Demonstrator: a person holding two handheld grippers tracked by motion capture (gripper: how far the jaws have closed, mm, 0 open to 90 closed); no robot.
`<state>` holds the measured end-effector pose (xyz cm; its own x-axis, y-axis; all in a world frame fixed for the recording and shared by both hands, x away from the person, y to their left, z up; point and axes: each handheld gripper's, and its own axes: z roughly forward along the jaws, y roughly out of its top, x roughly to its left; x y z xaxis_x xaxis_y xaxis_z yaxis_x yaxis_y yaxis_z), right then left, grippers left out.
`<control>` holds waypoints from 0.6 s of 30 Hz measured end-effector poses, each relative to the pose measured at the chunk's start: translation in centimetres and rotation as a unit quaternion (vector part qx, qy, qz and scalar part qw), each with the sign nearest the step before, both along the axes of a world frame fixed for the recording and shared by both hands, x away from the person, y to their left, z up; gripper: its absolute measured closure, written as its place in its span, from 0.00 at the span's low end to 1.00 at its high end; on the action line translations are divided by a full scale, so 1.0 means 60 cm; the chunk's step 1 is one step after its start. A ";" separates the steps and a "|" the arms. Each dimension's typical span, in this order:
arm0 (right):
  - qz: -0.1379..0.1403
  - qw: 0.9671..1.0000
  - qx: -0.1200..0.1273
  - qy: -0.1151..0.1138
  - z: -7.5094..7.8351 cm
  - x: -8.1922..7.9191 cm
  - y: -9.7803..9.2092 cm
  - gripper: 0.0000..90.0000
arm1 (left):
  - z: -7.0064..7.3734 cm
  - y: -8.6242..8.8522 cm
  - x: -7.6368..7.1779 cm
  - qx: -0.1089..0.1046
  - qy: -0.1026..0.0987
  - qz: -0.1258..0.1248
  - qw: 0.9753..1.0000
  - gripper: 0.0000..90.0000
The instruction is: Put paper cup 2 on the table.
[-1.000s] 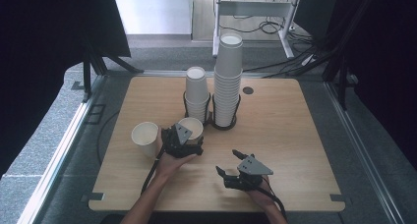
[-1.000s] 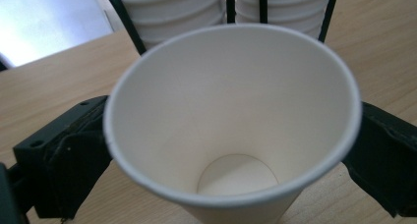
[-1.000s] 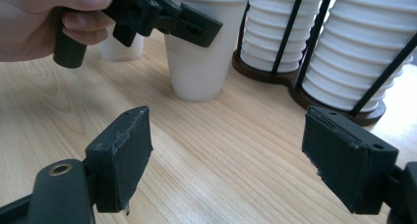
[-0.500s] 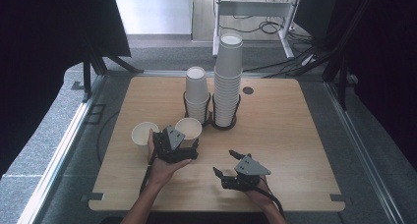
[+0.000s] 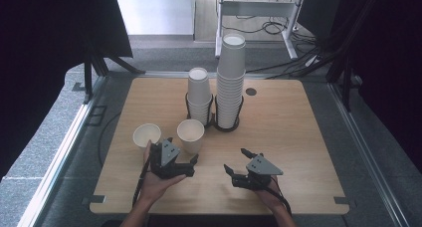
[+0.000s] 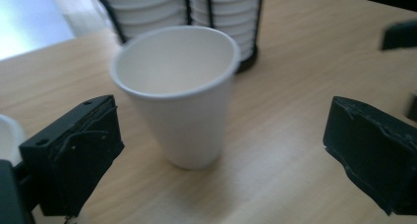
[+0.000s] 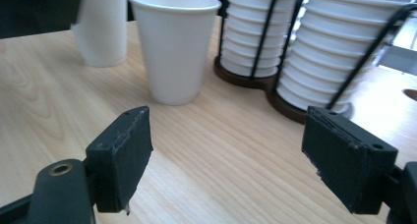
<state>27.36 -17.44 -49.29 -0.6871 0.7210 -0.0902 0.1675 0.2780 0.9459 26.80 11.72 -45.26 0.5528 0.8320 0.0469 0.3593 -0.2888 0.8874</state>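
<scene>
Two loose white paper cups stand upright on the wooden table [image 5: 298, 137]. One cup [image 5: 191, 135] [image 6: 177, 91] [image 7: 172, 47] is near the middle, the other cup [image 5: 147, 135] [image 7: 101, 27] to its left. My left gripper [image 5: 183, 150] [image 6: 221, 160] is open just in front of the middle cup, which stands free a little beyond its jaws. My right gripper [image 5: 235, 160] [image 7: 236, 165] is open over bare wood at the front right, pointing at the cups, with nothing between its jaws.
Behind the loose cups, a short stack of cups [image 5: 199, 95] [image 7: 251, 42] and a tall stack [image 5: 231, 82] [image 7: 339, 52] stand in black wire holders. A round hole [image 5: 251, 91] lies in the tabletop beyond them. Dark frame posts flank the table.
My left gripper has let go of the middle cup and drawn back toward the front left. The cup stays standing. My right gripper has barely shifted.
</scene>
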 end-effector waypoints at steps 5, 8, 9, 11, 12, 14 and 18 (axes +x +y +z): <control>-0.017 1.000 0.005 0.001 0.005 0.002 -0.019 0.21 | -0.017 -0.006 -0.008 -0.030 0.032 -0.036 0.998 0.04; -0.021 1.000 0.005 0.006 0.003 0.002 -0.031 0.21 | -0.032 -0.013 -0.009 -0.026 0.050 -0.055 0.997 0.06; -0.021 1.000 0.006 0.008 0.002 0.003 -0.034 0.21 | -0.037 -0.016 -0.008 -0.023 0.053 -0.059 0.997 0.06; -0.020 1.000 0.017 0.017 0.002 0.006 -0.041 0.21 | -0.044 -0.020 -0.005 -0.014 0.064 -0.071 0.995 0.07; -0.019 0.999 0.022 0.021 0.001 0.007 -0.044 0.22 | -0.047 -0.021 -0.003 -0.013 0.069 -0.076 0.995 0.07; -0.020 0.999 0.019 0.022 0.001 0.009 -0.047 0.22 | -0.052 -0.022 0.000 -0.012 0.075 -0.081 0.994 0.08; -0.021 0.999 0.016 0.023 0.000 0.010 -0.049 0.22 | -0.055 -0.019 0.004 -0.013 0.082 -0.078 0.993 0.09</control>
